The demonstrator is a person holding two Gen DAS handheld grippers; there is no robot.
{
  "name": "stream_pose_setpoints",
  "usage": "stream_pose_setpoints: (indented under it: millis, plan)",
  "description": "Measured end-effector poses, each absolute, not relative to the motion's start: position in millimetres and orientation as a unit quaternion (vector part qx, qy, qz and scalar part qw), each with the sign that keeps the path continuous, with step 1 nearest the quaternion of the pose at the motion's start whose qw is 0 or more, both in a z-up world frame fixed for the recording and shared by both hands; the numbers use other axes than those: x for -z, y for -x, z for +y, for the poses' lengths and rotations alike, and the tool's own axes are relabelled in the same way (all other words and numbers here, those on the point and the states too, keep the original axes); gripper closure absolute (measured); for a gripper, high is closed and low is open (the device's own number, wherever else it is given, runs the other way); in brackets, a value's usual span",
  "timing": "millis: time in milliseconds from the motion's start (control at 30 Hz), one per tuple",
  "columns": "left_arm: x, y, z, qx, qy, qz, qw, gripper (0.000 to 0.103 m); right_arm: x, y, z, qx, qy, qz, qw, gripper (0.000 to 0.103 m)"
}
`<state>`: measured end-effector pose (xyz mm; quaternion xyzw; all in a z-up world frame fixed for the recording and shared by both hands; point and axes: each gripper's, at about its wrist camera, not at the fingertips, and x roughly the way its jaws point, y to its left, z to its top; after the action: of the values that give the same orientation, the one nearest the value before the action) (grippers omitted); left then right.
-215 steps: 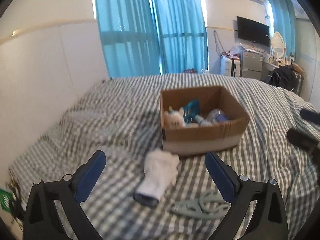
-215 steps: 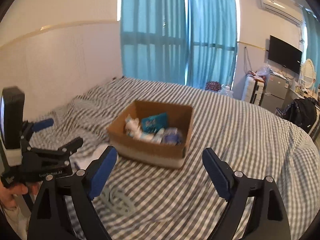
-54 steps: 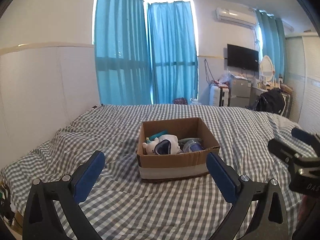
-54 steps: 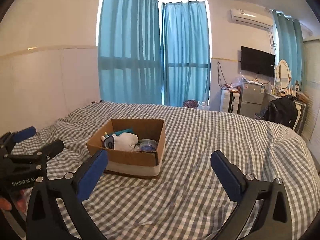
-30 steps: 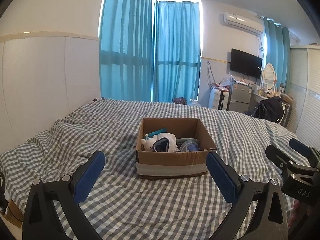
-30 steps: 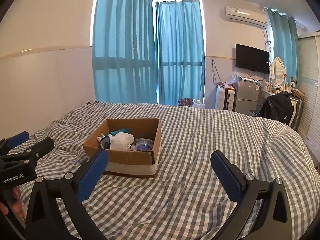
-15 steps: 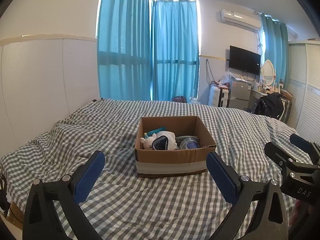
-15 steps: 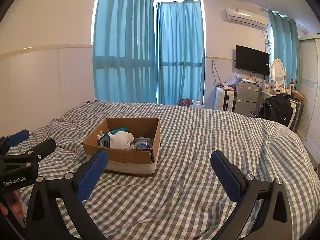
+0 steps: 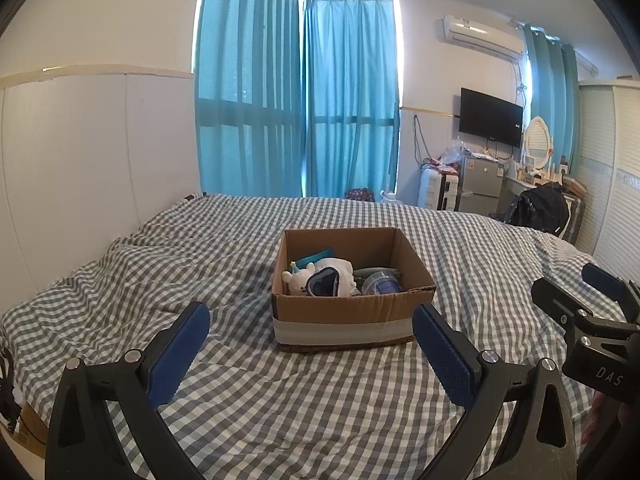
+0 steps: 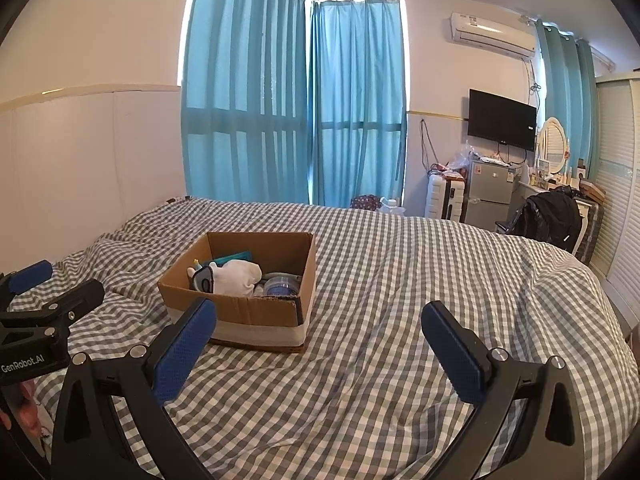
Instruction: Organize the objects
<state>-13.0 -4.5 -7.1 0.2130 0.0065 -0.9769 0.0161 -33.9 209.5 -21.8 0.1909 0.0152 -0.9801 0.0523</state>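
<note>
On the checked bed [image 9: 320, 400] near the middle of the left wrist picture sits a brown cardboard box [image 9: 348, 320]; inside it lie a white soft toy [image 9: 316, 278], a white sock [image 9: 340, 270], something teal [image 9: 316, 258] at the back and a clear round tub [image 9: 382, 282]; the left gripper [image 9: 310, 344] fills the bottom of that picture with its jaws wide apart and nothing between them; the right gripper [image 10: 318, 340] sits low in its own picture, jaws wide apart too, empty; both are held back from the box; blue curtains [image 9: 300, 100] hang at the top.
</note>
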Motion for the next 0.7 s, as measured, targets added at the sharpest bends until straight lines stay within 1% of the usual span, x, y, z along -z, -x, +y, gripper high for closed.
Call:
stream_pose_setpoints:
  millis: [700]
  plan:
    - [6.0,9.4,-4.1,0.977,-0.21,0.002,0.021,0.0,21.8,28.8,206.5,0.981,-0.187,0.015,0.055,0.0]
